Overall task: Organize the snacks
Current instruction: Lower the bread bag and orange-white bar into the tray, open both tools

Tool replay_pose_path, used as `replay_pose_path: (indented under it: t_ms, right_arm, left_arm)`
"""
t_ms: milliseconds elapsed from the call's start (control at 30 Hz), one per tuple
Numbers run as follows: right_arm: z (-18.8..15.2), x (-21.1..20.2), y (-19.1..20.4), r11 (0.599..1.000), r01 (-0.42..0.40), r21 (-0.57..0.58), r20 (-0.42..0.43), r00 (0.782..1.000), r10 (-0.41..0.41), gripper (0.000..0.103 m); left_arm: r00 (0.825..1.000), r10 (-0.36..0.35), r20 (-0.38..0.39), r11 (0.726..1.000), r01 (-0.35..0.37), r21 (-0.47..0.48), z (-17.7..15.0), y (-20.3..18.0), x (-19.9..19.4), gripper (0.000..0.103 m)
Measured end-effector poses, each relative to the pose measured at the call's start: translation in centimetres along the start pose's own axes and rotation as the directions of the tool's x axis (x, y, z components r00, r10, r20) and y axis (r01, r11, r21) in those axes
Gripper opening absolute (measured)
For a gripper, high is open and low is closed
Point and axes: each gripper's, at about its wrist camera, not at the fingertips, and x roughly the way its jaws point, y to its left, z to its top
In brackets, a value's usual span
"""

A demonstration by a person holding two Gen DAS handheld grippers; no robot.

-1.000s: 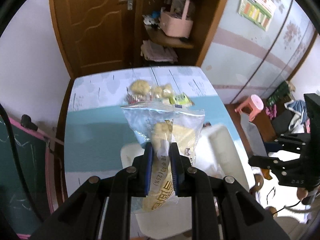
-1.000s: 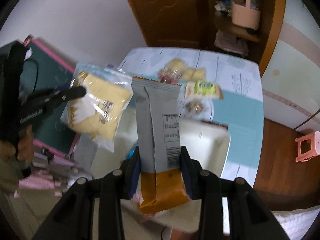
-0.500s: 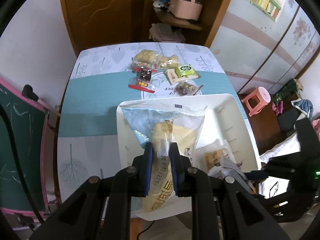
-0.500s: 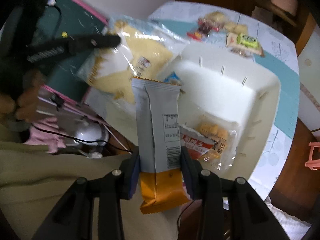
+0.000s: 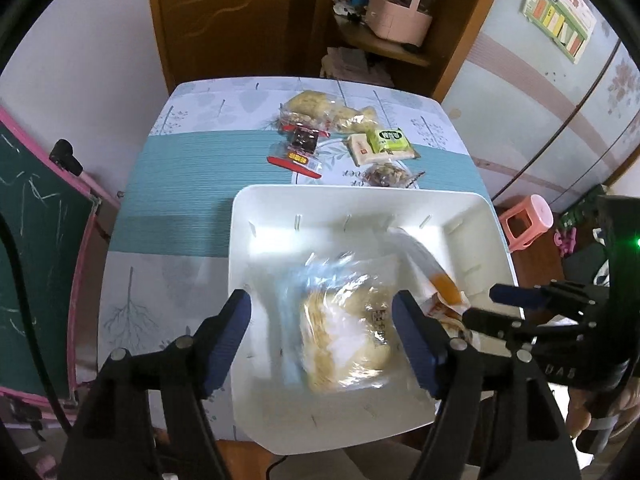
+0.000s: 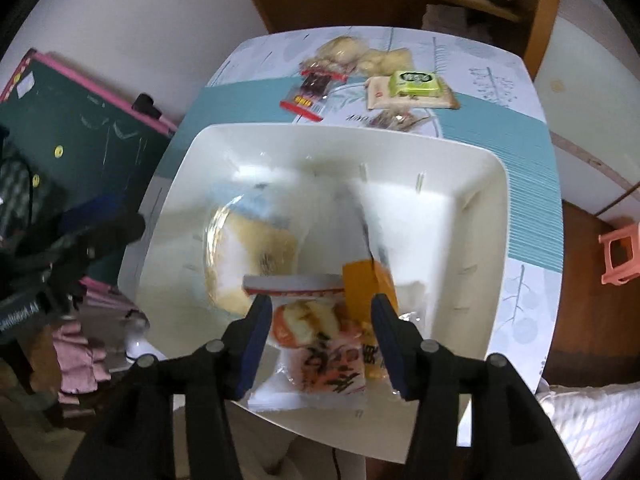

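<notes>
Left claw [image 5: 322,334]: jaws just sprung wide, gripping nothing; bread bag [image 5: 344,332] lies loose below in white bin [image 5: 280,208].
Right claw [image 6: 316,338]: jaws just parted, empty; orange-ended packet [image 6: 366,276] released.
Handling: light, soft, crinkly film, likely slippery; pinch sealed edges.

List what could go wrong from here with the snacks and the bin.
1. The white bin juts past the table's near edge; more weight at that end might tip it.
2. The grey-and-orange packet and the bread bag look blurred, mid-drop; the left gripper and right gripper have just been opening, so either could land crooked on the red-and-white pack.
</notes>
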Motion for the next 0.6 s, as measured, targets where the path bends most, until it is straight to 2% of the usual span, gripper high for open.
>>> replay_pose_path:
  t_ms: [333, 600]
  right_arm:
    - [-0.9, -0.9, -1.9, 0.996, 0.003, 0.091, 0.009, 1.0, -0.004, 0.052]
    - [-1.5, -1.4, -1.8, 0.996, -0.008, 0.088, 0.017, 1.0, 0.007, 0.052]
  left_arm:
    - [0.999, 0.009, -0.049, 0.999, -0.011, -0.04, -1.1, 0.2, 0.7, 0.076]
    - [0.999, 0.019, -0.032, 0.999, -0.02, -0.032, -1.2, -0.2, 0.4, 0.076]
